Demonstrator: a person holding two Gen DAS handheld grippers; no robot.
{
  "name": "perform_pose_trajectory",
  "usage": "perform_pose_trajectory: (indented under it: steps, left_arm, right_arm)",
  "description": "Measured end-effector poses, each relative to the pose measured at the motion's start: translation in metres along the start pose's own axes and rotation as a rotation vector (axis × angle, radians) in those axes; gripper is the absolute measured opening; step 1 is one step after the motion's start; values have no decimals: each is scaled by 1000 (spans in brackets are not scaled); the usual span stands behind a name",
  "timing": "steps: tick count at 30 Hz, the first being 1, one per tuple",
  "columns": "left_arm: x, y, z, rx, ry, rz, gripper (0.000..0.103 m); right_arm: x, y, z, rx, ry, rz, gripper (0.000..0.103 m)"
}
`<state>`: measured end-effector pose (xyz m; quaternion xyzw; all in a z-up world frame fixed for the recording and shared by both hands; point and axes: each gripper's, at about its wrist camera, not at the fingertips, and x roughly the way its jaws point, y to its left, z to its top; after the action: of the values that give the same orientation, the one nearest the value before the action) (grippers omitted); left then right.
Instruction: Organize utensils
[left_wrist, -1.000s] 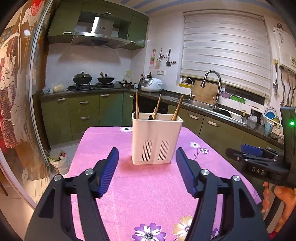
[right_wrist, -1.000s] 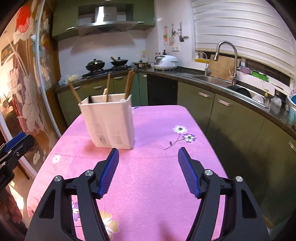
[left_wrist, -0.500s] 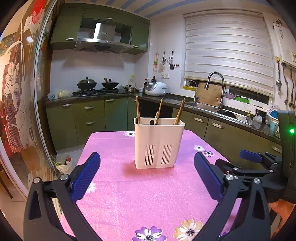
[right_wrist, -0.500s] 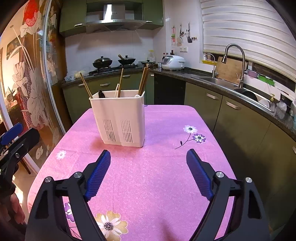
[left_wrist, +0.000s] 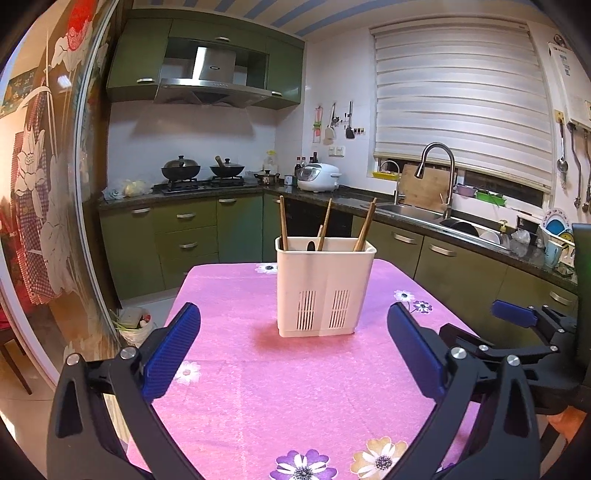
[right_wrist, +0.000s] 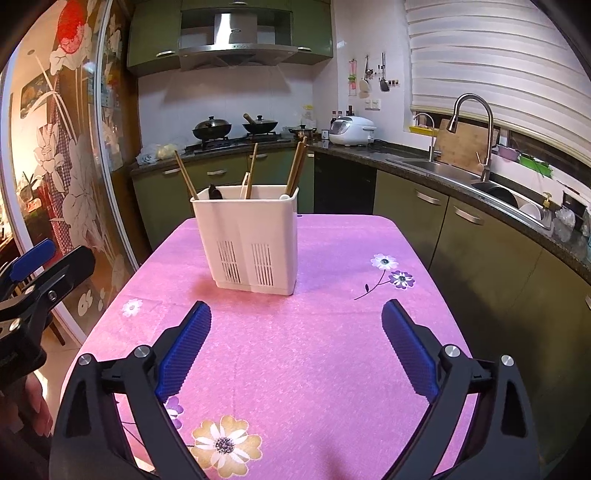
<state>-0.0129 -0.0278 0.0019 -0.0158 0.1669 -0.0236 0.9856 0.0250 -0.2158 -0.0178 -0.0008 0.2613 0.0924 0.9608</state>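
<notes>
Your left gripper has its jaws spread wide and released, nothing between them but the pink flowered cloth that covers the bench. The white utensil holder stands upright on that cloth straight ahead of these jaws, beyond their tips and apart from them, roughly centred in the gap. Wooden chopsticks lean out of its top, together with what looks like a dark spoon end, too small to tell for certain. Off to the right of the left jaws you can see part of your other tool, low at the bench's edge. Your right gripper has its jaws opening, already well apart, and nothing sits between them either; only cloth lies under the gap. From this side the utensil holder is ahead of the jaws and a little toward the left one, clear of both pads, with its slotted face turned toward you. The chopsticks stick up from separate compartments, leaning different ways. To the left of the right jaws, past the bench's edge, your left tool shows with a hand below it. Neither pair of jaws touches the holder or anything in it.
</notes>
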Motion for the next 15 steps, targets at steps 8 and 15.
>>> perform_pose_trajectory:
  steps: [8,15]
  left_arm:
    - [-9,2,5,-9,-6,31,96]
    - [-12,2,8,-22,3,21,96]
  right_arm:
    - [-9,5,-3,-12,-8,15,93]
    - [-14,3,-4,-12,-12,18,93]
